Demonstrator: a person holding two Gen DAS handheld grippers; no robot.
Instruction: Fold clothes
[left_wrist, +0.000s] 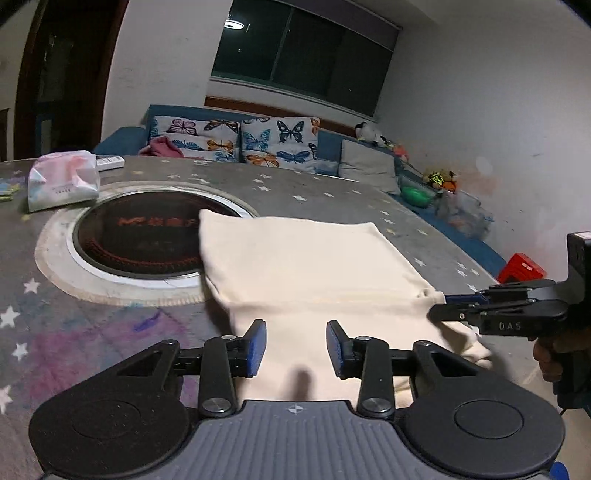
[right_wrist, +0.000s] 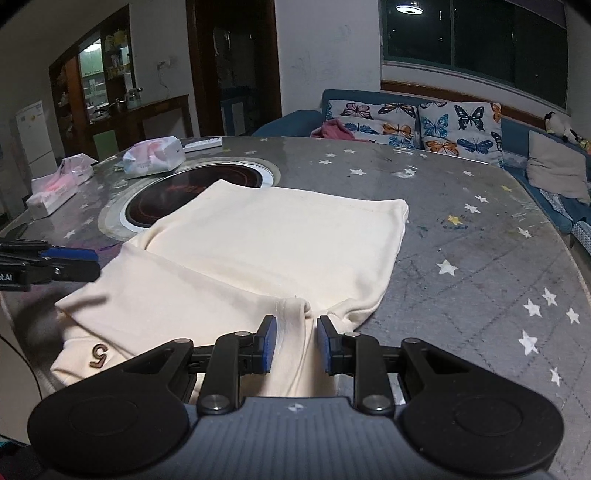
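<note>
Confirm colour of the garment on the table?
Cream, plain; the garment shows best in the right wrist view.

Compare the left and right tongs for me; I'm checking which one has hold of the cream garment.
The left tongs stand apart with flat cloth showing between the pads and nothing pinched; the right tongs stand closer, with a bunched ridge of the cream garment rising between them, though a firm pinch is not clear. The left sit over the garment's near edge; the right sit at its wrinkled near corner. Both are black with blue pads.
</note>
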